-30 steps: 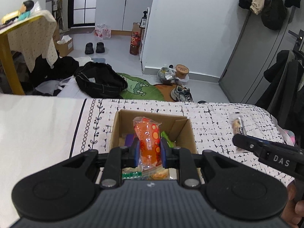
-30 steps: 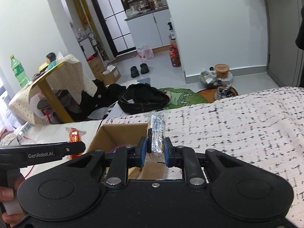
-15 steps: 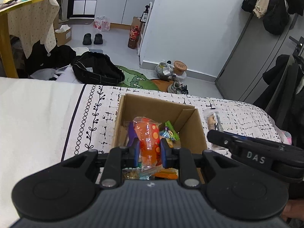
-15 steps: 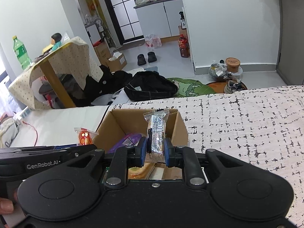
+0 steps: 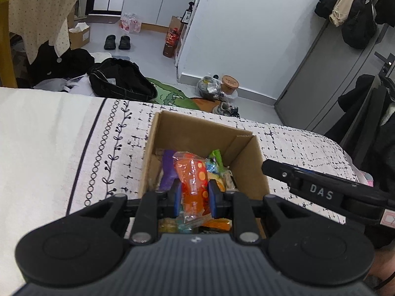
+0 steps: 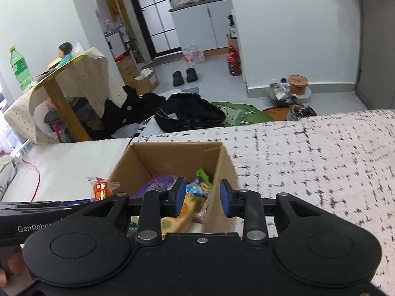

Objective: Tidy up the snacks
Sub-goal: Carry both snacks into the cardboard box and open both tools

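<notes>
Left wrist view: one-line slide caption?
Left gripper clamps an orange snack packet above the snack-filled cardboard box.

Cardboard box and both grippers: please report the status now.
Left gripper shut on orange snack bag above cardboard box. Right gripper opening, nothing between fingers. Nothing in the way.

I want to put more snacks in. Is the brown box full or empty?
Partly full. The cardboard box is open on top, with mixed snack packets piled over its bottom, but bare inner walls show above them.
</notes>
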{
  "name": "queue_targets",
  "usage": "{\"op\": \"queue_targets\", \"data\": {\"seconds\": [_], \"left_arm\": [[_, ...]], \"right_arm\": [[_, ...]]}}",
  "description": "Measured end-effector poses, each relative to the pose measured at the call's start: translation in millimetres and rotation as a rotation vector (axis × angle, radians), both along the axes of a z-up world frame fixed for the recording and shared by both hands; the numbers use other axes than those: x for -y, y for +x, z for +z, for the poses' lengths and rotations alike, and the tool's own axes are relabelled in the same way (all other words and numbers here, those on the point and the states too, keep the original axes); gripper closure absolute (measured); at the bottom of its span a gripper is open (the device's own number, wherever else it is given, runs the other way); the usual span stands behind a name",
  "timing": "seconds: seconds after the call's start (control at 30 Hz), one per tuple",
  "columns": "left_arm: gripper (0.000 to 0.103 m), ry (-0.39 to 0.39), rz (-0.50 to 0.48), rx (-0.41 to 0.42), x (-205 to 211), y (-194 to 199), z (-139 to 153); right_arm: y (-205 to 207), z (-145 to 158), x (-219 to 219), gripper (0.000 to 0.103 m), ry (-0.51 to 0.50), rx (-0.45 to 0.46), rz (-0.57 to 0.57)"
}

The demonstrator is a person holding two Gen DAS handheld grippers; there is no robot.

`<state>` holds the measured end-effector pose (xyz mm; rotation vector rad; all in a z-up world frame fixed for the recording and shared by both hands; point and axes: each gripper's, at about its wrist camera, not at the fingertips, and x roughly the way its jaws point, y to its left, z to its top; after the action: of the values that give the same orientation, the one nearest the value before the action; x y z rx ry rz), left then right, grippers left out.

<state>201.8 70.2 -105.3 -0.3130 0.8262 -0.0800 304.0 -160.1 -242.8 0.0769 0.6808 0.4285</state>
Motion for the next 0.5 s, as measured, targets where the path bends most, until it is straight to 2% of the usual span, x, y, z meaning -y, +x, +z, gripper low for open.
{"op": "queue_targets", "data": {"seconds": [0.33, 0.5], "left_arm": [[0.081, -0.05, -0.077, 0.019, 28.6, 3.0, 5.7], [0.075, -0.097, -0.1, 0.01, 37.8, 4.9, 5.3]], "right_arm": [[-8.7, 4.8, 30.1, 0.067, 0.005, -0.014, -0.054], [-14.9, 9.9, 43.9, 0.061, 0.0, -0.009, -0.079]]}}
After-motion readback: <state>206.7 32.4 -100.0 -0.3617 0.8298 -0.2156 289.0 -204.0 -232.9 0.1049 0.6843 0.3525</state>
